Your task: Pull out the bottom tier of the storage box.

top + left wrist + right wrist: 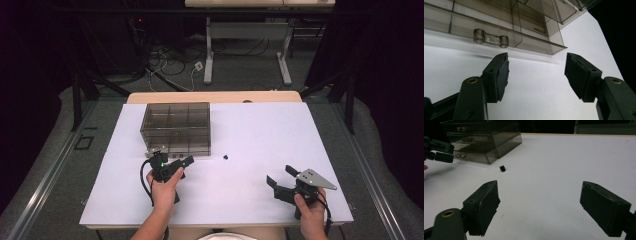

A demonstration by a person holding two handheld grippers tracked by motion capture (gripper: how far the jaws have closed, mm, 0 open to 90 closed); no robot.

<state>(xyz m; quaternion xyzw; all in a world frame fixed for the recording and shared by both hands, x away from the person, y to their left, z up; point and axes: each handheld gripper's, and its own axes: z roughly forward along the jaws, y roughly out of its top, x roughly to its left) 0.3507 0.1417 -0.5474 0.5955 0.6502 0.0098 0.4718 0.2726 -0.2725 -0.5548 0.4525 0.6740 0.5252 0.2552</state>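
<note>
Left gripper [186, 161] sits just in front of the drawer box [176, 127], jaws spread wide, nothing between them. In the left gripper view its black pads [500, 75] frame bare table; the clear drawer handle [491, 39] lies just beyond the left jaw tip, apart from it, not touched. Green light glows on the gripper body.

Right gripper [278, 180] hovers low at the near right of the table, well apart from the box, jaws likewise released wide and holding nothing. Grey three-cornered plate on top.

Drawer box: smoky transparent plastic, rectangular, inner partitions visible through the top; stacked drawers with small clear bar handles on the front. It stands on the far left part of the white table sheet [260, 135], front face toward the person.

Small black object [226, 156]: lumpy, toothed outline, lies alone on the sheet just right of the box's front corner, between the two grippers; in the right gripper view [502, 168] it sits ahead of the open jaws, nothing blocking the way to it.

Sheet is matte, flat, smooth
</note>
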